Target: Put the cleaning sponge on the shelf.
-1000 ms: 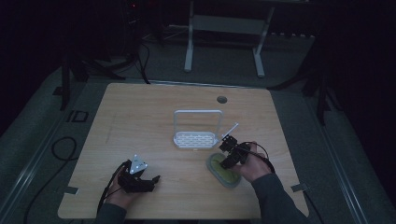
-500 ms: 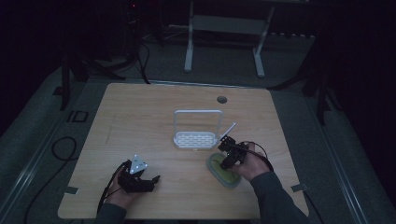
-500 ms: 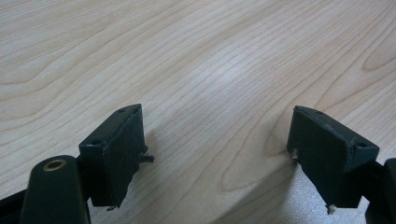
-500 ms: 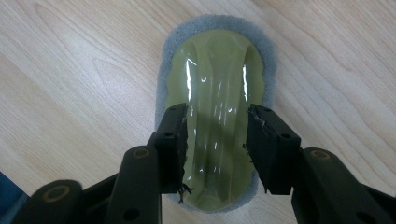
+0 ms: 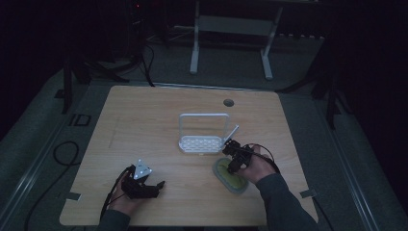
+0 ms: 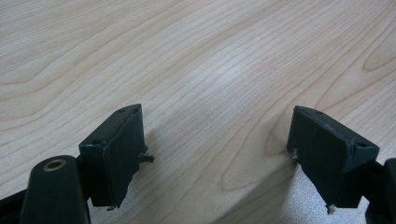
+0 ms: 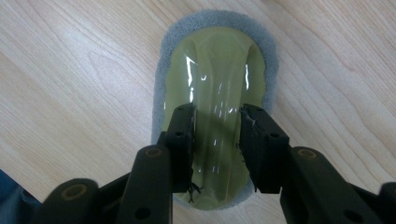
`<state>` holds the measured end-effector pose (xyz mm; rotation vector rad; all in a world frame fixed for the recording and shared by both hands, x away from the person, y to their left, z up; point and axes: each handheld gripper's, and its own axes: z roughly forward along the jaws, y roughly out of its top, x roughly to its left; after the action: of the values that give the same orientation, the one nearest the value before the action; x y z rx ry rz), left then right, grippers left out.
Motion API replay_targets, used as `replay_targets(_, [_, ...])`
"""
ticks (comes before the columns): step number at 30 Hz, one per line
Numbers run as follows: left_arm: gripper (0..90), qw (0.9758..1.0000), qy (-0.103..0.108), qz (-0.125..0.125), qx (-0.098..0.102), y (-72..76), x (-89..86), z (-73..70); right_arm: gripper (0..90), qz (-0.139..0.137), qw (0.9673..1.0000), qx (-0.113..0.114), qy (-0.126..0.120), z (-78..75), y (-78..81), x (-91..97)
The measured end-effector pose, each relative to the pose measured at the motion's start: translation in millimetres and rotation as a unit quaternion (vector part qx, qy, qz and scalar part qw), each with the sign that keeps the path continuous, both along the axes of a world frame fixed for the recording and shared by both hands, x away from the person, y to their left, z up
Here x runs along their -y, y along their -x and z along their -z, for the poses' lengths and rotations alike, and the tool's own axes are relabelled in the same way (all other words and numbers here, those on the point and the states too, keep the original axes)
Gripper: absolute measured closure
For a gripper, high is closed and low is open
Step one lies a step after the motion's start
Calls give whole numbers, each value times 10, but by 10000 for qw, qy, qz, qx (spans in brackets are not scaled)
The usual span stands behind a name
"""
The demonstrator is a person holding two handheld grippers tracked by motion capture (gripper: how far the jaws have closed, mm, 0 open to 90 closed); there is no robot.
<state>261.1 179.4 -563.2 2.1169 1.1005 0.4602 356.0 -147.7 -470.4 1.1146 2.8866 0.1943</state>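
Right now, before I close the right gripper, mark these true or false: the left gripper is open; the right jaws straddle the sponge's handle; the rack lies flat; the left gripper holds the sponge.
1. The left gripper is open. True.
2. The right gripper straddles the sponge's green handle. True.
3. The white rack lies flat. False: its frame stands upright.
4. The left gripper holds the sponge. False: only bare table lies between its jaws.

the whole light wooden table (image 5: pixel 159 115) is seen from high above, looking forward and down; its wood grain (image 6: pixel 196 60) is shared, very near, by both gripper views.
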Motion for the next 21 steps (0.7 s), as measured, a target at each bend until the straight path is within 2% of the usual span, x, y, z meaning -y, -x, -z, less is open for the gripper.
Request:
replay_targets(10, [194,10000,-1,-1,1,0,0,0,692,-35,9998,-141,145,9,-25,-48])
replay_targets(21, [194,10000,-1,0,0,0,0,0,714,-338,9989,-33,321,-6,-13,-68])
